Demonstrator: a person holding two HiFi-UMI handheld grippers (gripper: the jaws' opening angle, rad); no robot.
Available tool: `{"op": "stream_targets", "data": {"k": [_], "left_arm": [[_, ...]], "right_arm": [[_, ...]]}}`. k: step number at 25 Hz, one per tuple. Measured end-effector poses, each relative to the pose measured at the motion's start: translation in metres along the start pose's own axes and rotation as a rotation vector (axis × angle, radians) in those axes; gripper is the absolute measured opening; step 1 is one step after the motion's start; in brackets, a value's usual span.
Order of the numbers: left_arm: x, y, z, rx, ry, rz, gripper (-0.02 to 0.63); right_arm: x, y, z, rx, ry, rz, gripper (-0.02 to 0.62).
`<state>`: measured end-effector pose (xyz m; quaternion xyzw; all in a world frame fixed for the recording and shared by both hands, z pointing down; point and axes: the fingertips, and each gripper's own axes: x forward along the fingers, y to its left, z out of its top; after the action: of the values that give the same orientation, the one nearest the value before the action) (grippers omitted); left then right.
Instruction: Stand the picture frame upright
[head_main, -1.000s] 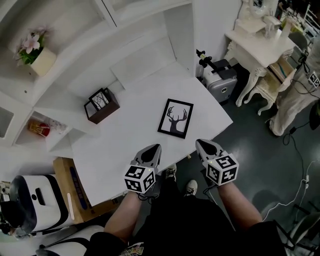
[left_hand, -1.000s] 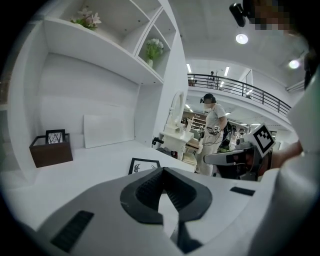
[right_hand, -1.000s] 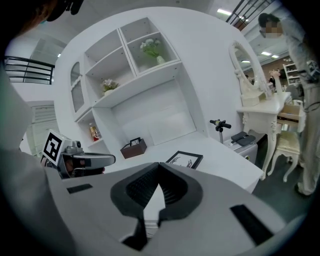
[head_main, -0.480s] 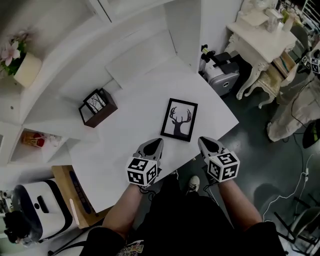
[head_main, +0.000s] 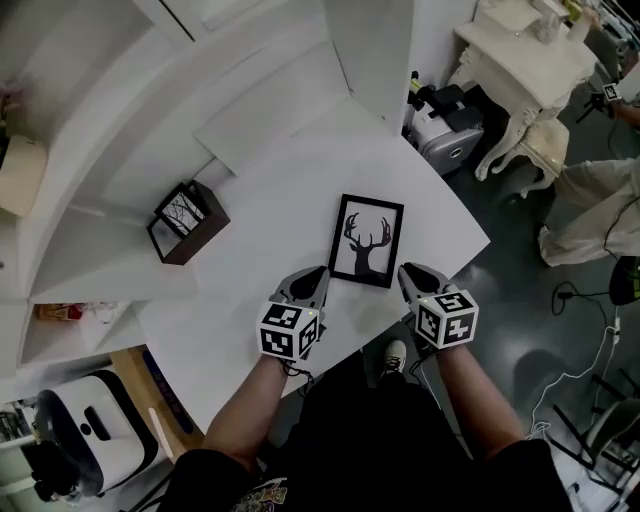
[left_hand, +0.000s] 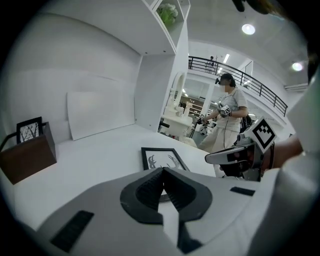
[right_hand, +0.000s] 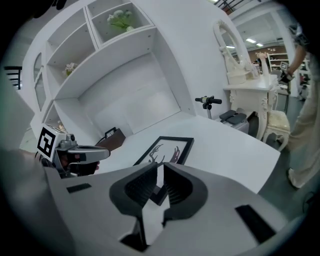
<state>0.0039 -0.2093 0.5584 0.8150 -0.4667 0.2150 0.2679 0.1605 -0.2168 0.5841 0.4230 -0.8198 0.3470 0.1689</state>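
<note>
A black picture frame with a deer silhouette lies flat on the white table, near its front right edge. My left gripper hovers at the frame's near left corner, jaws shut with nothing between them. My right gripper sits off the frame's near right corner, jaws all but together and holding nothing. In the left gripper view the picture frame lies just past the left gripper. The right gripper view shows the picture frame just beyond the right gripper.
A brown box holding a small picture stands at the table's left. A white board leans at the back under white shelving. A white dressing table and a grey machine stand to the right. A person stands beyond.
Both grippers have moved forward and down over the table, from its front edge up to the frame's near corners. Their jaws look unchanged.
</note>
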Motion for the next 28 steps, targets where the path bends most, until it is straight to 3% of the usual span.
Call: {"op": "stream_targets", "data": {"k": [3,14,17,28], "left_arm": [[0.010,0.010,-0.003,-0.007,0.018,-0.004,0.006],[0.042,0.034,-0.021,-0.033,0.089,-0.032,0.009],[0.052,0.038,-0.026,-0.030,0.119,-0.038,0.122],[0.076,0.044,-0.042,-0.058,0.180,-0.048,0.152]], "right_arm": [[0.016,-0.008,-0.007,0.028,0.042,-0.026,0.083],[0.057,-0.031,-0.026,0.074,0.139,-0.113,0.091],[0.063,-0.034,-0.027,0.086,0.152,-0.129,0.092],[0.073,-0.036,-0.029,0.086,0.177,-0.171,0.095]]}}
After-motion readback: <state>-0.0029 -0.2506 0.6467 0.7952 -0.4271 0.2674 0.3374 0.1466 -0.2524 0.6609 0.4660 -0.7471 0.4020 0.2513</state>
